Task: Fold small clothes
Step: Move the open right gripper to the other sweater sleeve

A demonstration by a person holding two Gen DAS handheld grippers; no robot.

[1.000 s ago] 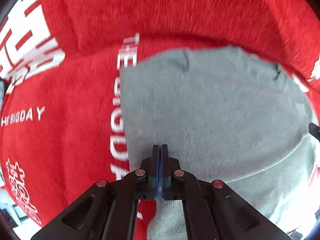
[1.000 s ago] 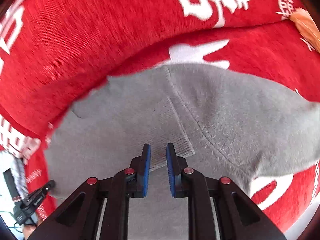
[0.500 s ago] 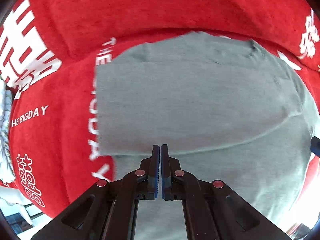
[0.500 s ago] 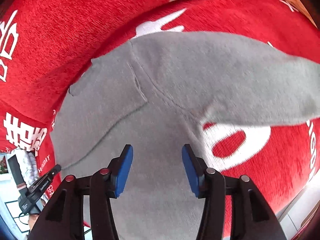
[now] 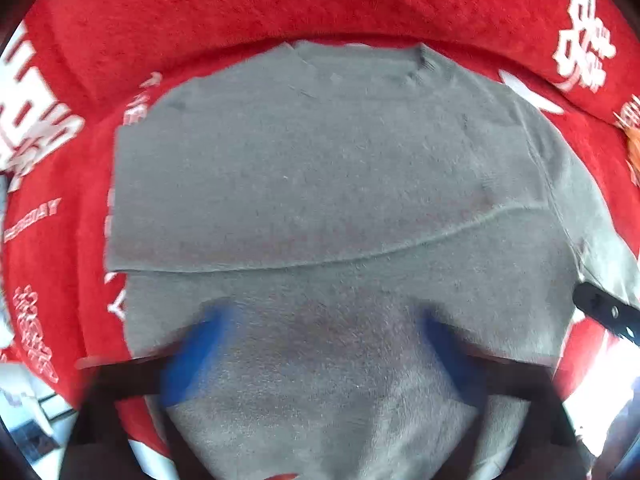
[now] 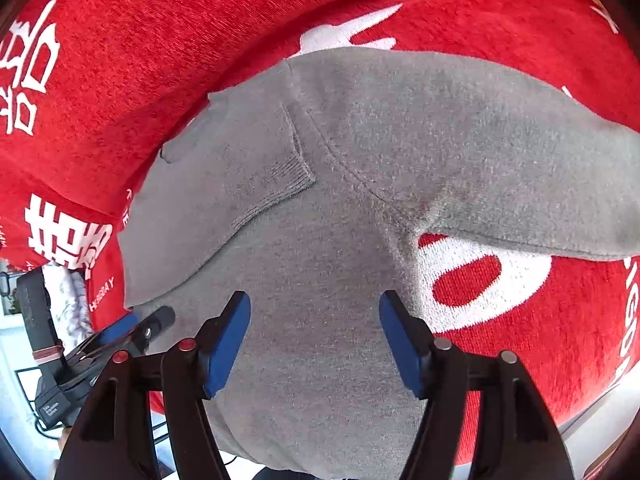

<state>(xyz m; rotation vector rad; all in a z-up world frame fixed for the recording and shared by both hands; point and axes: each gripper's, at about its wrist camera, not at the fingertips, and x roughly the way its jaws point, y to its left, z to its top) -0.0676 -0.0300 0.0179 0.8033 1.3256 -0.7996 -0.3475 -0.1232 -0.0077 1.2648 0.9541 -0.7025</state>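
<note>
Above the grey sweater (image 5: pixel 320 168), left gripper (image 5: pixel 324 344) jaws just sprung wide, nothing between them, right gripper (image 6: pixel 316 336) jaws spread and likewise empty, sweater lay flat on red blanket (image 6: pixel 140 48), one sleeve (image 6: pixel 500 160) extended toward 3 o'clock.

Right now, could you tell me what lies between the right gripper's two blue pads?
Only the grey sweater, untouched, between the open right gripper pads; the right wrist view shows it.

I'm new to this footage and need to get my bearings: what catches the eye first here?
A grey sweater fills the middle of both views, lying on a bright red cloth printed with white characters. One sleeve is folded across its chest; the other stretches out sideways. The left gripper and right gripper hover open above it.
</note>
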